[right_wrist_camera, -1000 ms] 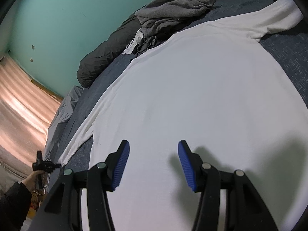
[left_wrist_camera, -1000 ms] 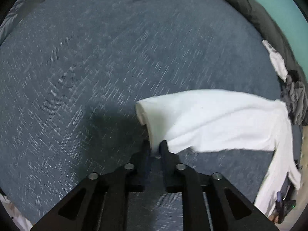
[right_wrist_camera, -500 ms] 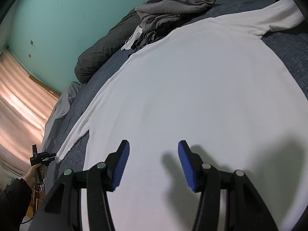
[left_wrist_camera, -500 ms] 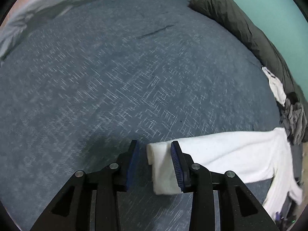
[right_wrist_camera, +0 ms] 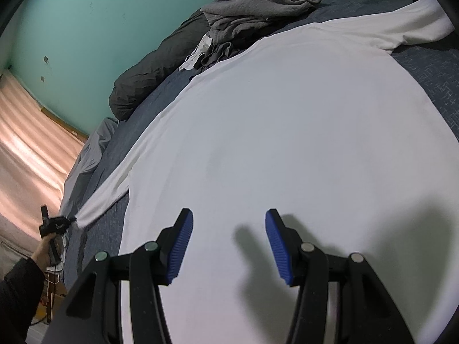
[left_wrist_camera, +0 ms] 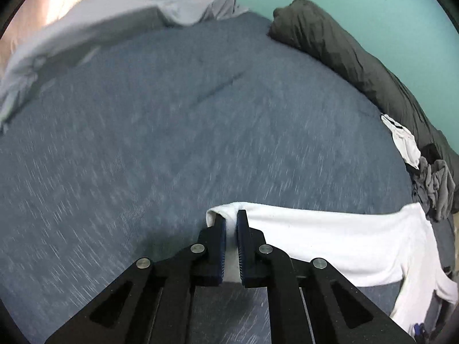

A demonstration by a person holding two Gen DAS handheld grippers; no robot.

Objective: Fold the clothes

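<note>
Left gripper (left_wrist_camera: 231,221) reclosed, pinching sleeve cuff (left_wrist_camera: 213,215); right gripper (right_wrist_camera: 229,221) spread above shirt (right_wrist_camera: 287,143).

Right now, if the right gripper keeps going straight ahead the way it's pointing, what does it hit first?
Most likely the white shirt: the right gripper hovers open over its flat body, casting a shadow there. Depth is unclear, but nothing else lies ahead.

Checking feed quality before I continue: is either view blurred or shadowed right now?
Left wrist view: motion-blurred, the bedspread streaks, though the left gripper on the sleeve stays sharp. Right wrist view: sharp; the right gripper casts a dark shadow on the shirt.
</note>
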